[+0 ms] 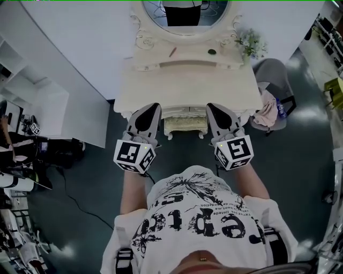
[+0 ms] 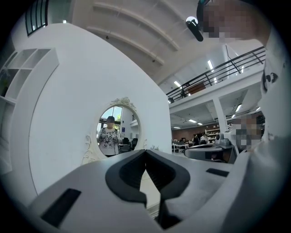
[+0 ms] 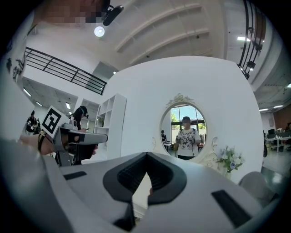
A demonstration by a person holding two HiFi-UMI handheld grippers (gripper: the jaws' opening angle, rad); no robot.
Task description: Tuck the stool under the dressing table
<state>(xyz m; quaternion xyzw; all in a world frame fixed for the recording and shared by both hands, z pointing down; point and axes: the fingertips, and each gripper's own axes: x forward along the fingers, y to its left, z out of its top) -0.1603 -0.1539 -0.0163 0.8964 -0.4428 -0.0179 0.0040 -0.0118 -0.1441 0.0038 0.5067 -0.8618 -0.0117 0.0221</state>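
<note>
Fingers (image 2: pixel 129 175) on L gripper (image 1: pixel 154 107) & R gripper (image 1: pixel 210 107) both pinched together at tips, nothing held, just above near edge of dressing table (image 1: pixel 161 88). Cream stool (image 1: pixel 185 126) sits betw. them, mostly under table, near side showing.

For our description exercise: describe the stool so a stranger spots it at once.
Find the cream dressing table with the oval mirror. The stool peeks out under its front edge, between the left gripper and right gripper. Unlike the grey chair nearby, it is cream and carved.
</note>
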